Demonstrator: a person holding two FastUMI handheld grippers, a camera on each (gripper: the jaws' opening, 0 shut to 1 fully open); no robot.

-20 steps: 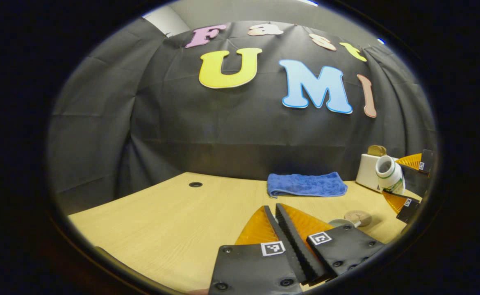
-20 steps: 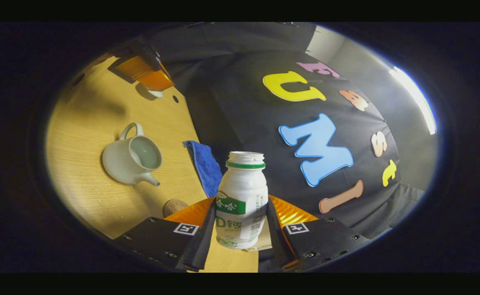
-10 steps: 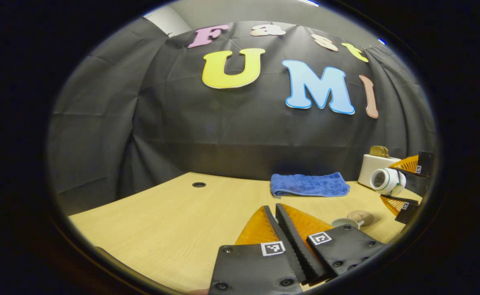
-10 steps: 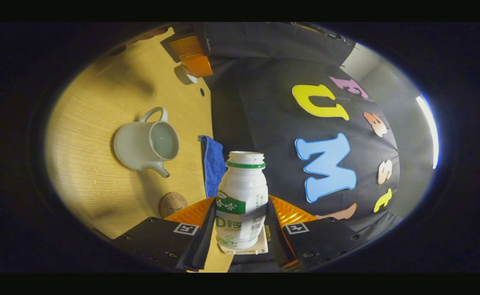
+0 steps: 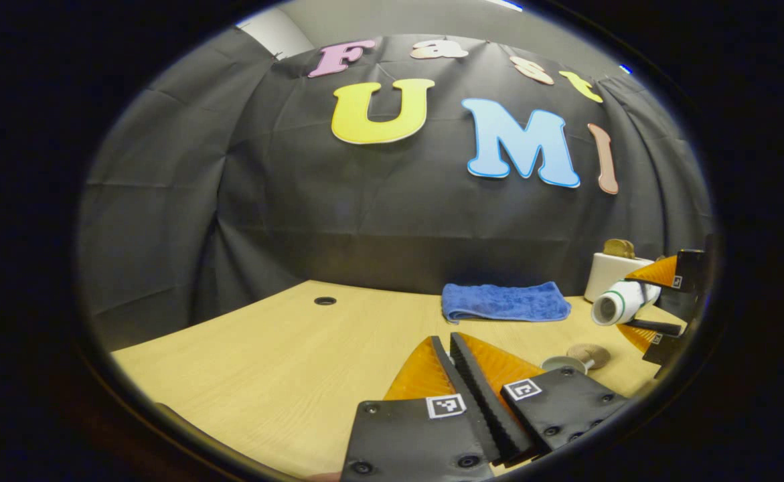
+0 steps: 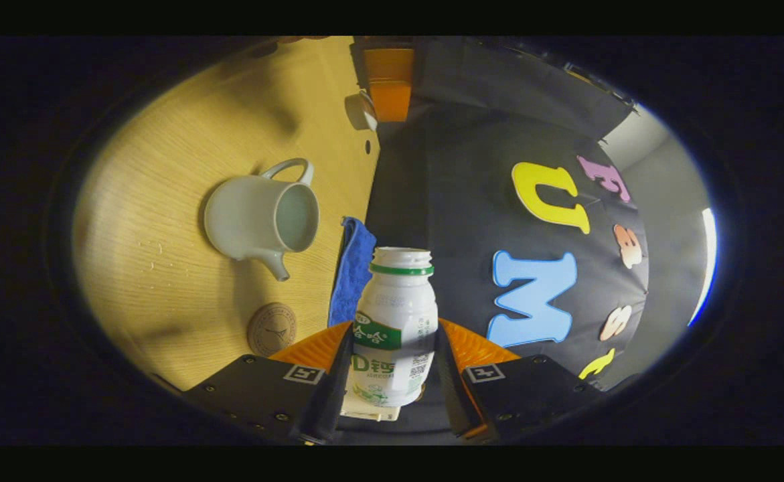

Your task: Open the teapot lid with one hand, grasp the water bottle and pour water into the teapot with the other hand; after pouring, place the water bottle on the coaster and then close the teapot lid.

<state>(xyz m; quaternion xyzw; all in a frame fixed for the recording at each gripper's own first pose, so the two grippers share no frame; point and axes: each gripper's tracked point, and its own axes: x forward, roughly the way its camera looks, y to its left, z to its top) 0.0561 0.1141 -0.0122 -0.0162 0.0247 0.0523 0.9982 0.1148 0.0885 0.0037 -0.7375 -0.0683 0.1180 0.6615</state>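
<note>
Bottle point(image 6: 395, 328), uncapped, riding between the clenched right tongs point(image 6: 392, 375), tipping toward the open teapot point(image 6: 258, 214) for pouring. Coaster point(image 6: 272, 329) waiting just beside the spout on the surface point(image 6: 164, 281). Left tongs point(image 5: 458, 375) pressing together, gripping the lid point(image 6: 358, 110), apparently keeping it clear.

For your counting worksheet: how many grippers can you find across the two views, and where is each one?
2. The right gripper holds the water bottle, tilted over the table. The left gripper hovers above the table with its jaws together.
</note>
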